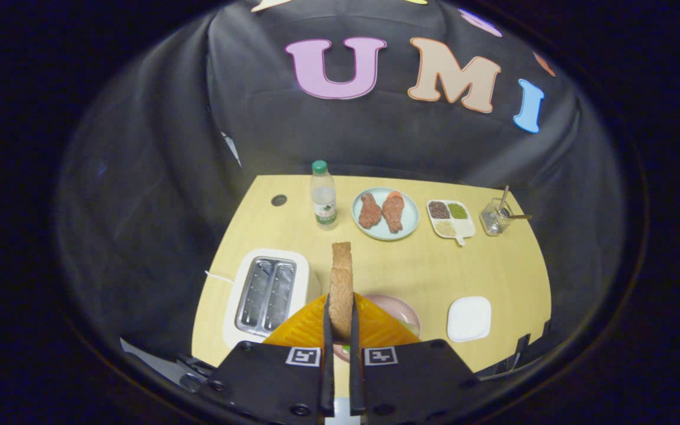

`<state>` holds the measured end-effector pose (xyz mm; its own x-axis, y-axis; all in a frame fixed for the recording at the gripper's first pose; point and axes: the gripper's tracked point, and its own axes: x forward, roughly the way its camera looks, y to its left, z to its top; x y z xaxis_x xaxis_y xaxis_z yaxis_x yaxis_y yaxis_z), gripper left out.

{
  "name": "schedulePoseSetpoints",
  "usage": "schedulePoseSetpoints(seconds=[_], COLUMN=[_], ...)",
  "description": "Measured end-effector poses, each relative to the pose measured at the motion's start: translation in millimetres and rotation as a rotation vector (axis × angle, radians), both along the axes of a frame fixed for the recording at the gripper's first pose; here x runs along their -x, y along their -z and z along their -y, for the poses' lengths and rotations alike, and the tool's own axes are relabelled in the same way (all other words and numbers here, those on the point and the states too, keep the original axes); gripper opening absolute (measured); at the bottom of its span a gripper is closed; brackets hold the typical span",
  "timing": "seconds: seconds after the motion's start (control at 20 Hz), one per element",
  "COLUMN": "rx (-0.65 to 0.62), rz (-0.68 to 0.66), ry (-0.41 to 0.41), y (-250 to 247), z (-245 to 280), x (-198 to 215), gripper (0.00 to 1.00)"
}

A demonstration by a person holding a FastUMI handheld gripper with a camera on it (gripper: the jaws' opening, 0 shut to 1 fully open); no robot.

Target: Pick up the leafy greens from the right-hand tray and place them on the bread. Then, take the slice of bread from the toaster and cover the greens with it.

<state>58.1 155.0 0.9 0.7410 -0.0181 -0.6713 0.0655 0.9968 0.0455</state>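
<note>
The slice of bread (340, 283) stands on edge, pinched between the two fingers of the hand-held gripper (340, 330), its long axis running straight ahead along them and its far end poking past the fingertips — lifted clear of the toaster (266, 295), whose two slots look empty, just to the left. The relation the coming move turns on: the pink plate (402, 310) lies directly under and slightly right of the slice, partly hidden behind the fingers, with a sliver of green (406, 324) at its near rim that I take to be the leafy greens already laid there; the bread beneath them cannot be made out. By my judgement the slice must tip from upright to flat and come down, so the last step is well along. Taking the rest by size, with the toaster as landmark: the yellow bench (493, 271) carries everything; a blue plate (411, 221) with two pieces of meat sits beyond and to the right of the toaster; the white tray (468, 319) is level with it, past the pink plate; a divided dish of seasonings (450, 218) and a small wire basket (496, 217) lie further right at the back; a water bottle (323, 198) stands right behind the toaster. Nothing stands between slice and plate.
</note>
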Motion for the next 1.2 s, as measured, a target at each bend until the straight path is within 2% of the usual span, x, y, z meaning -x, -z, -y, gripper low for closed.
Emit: schedulePoseSetpoints(seconds=[0.2, 0.5, 0.75, 1.05, 1.2], rx=[0.012, -0.020, -0.118, -0.248, -0.228], rz=[-0.049, -0.141, -0.154, -0.157, -0.144], ry=[-0.001, -0.048, -0.074, -0.013, 0.023], y=[34.2, 103.1, 138.5, 173.5, 184.1], z=[15.7, 14.6, 0.9, 15.3, 40.2], x=[-3.4, -0.9, 0.3, 3.3, 5.6], gripper=[0.13, 0.13, 0.13, 0.13, 0.13])
